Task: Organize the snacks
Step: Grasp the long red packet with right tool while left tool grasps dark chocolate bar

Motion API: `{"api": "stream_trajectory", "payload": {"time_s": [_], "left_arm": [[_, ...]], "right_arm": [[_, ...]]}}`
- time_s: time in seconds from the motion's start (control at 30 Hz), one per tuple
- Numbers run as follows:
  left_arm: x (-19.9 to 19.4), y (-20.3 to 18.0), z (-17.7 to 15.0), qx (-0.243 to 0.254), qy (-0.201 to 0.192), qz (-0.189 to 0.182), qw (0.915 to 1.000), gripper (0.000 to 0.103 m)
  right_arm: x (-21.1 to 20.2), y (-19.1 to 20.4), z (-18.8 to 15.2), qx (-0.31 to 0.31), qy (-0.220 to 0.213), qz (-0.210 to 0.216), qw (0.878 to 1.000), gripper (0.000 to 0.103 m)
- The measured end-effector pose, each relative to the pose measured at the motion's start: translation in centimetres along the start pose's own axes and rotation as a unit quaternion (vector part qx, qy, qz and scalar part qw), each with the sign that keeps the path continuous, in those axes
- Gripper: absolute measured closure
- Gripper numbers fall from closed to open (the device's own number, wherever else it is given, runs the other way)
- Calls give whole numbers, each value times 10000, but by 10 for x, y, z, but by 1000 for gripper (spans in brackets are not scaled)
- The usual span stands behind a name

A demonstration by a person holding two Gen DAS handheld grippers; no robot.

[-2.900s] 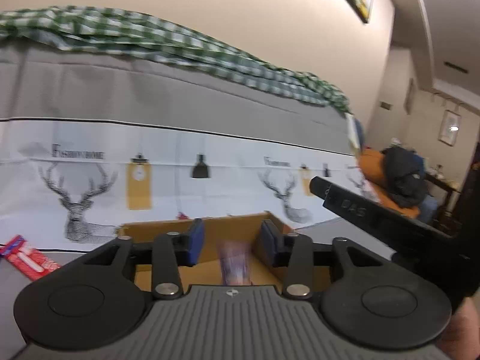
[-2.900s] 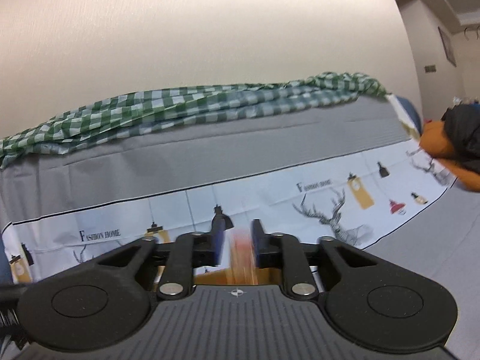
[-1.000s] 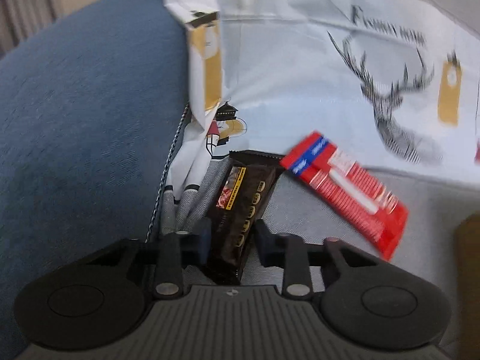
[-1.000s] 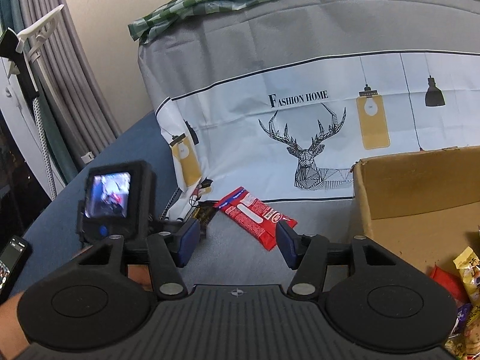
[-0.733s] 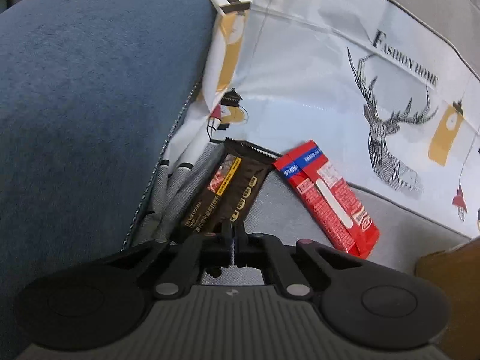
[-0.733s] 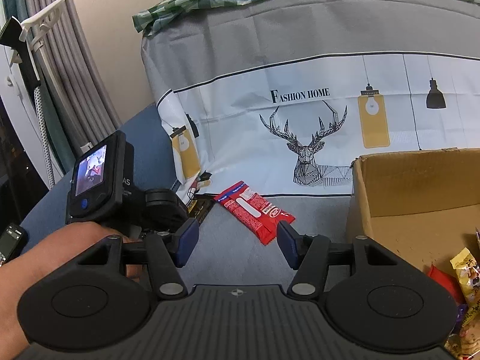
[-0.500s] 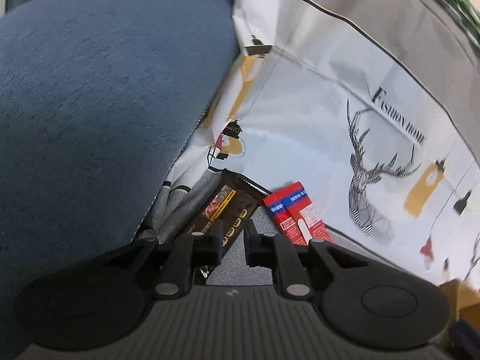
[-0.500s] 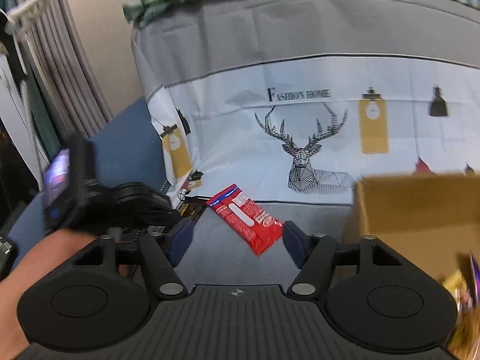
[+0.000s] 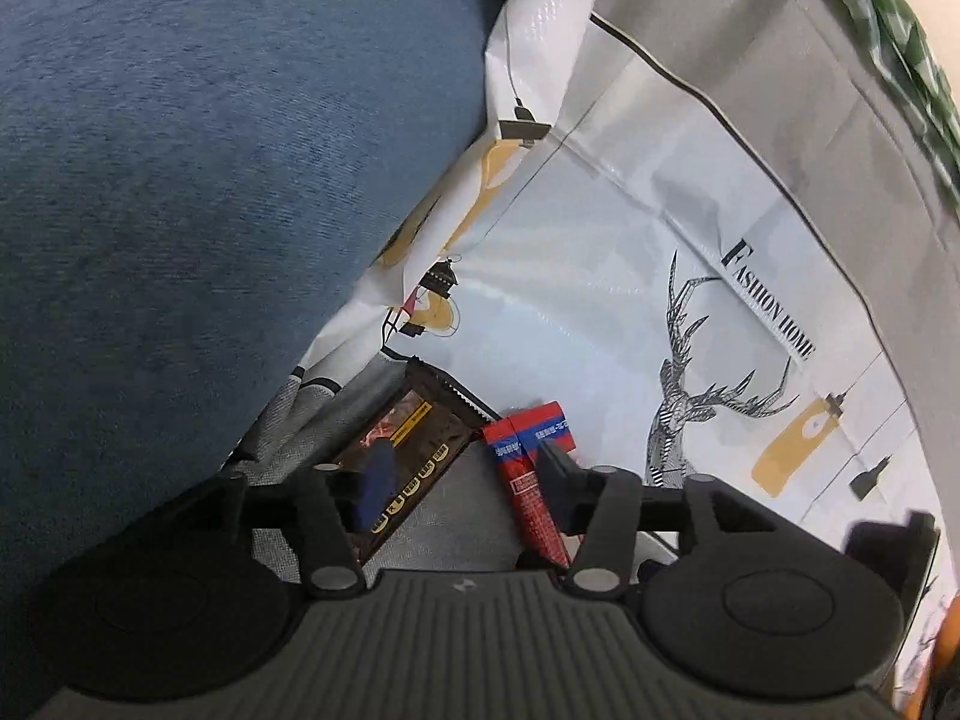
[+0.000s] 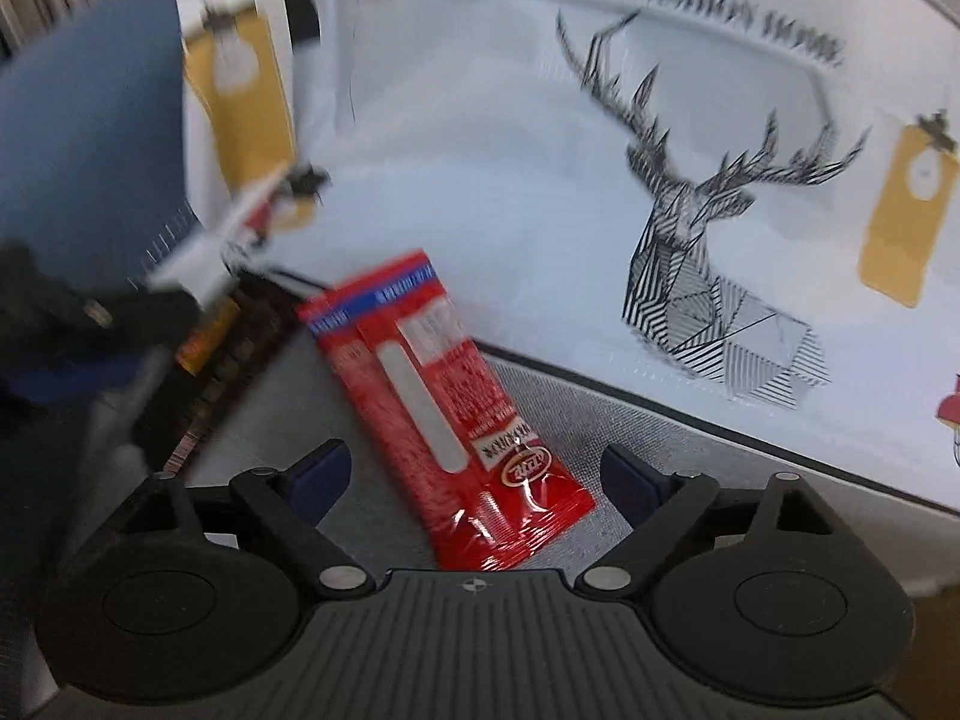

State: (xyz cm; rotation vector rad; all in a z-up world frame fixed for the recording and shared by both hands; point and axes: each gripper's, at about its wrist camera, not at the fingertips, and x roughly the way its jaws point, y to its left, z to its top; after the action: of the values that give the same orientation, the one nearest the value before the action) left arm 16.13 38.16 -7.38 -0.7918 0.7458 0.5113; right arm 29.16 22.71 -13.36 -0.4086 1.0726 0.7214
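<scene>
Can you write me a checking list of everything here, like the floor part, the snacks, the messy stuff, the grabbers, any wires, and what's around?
Surface: grey woven cover, snacks lying on it.
Job's things: red snack packet and dark brown snack packet, side by side.
Clutter: nothing seen.
Grippers: left gripper open, jaws just opening, over both packets; right gripper open, jaws just widening, red packet between them, untouched.
Cables: nothing seen.
Surroundings: blue cushion, deer-print sheet.

"FASHION HOME" reads clear in black capitals on the white printed cover (image 9: 600, 276), just above the deer drawing. The red snack packet (image 10: 444, 408) carries print too, but it's too blurred to read.
</scene>
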Motion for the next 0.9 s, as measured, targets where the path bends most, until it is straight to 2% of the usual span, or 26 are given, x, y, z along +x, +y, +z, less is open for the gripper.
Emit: {"api": "stream_trajectory", "payload": {"time_s": [0.1,0.17,0.23,0.3,0.43,0.67,0.87,0.9], "left_arm": [[11,-6,-5,285,8,99,9995,27],[18,-10,-9,555,36,317,9979,27],[23,-10,-12,697,31,444,9966,27],[27,-10,-14,778,38,493,9957,26],[32,-14,-23,1156,-56,549,9918,18],[36,-20,-39,1808,-278,862,9793,17],[48,-23,-50,2347,-299,1238,9637,19],[48,-21,-51,2288,-325,1172,9658,22]], "right_arm": [[10,1,-1,-56,48,-5,10000,14],[8,2,-3,-122,-91,50,9999,29],[2,0,-7,-52,-189,128,9997,49],[-4,-5,-10,153,-196,188,9995,53],[-23,-9,-25,555,-120,10,9984,55],[-84,4,-75,935,-250,-97,9953,55],[-149,24,-135,902,-622,-34,9940,56],[-158,26,-145,881,-667,-38,9939,56]]}}
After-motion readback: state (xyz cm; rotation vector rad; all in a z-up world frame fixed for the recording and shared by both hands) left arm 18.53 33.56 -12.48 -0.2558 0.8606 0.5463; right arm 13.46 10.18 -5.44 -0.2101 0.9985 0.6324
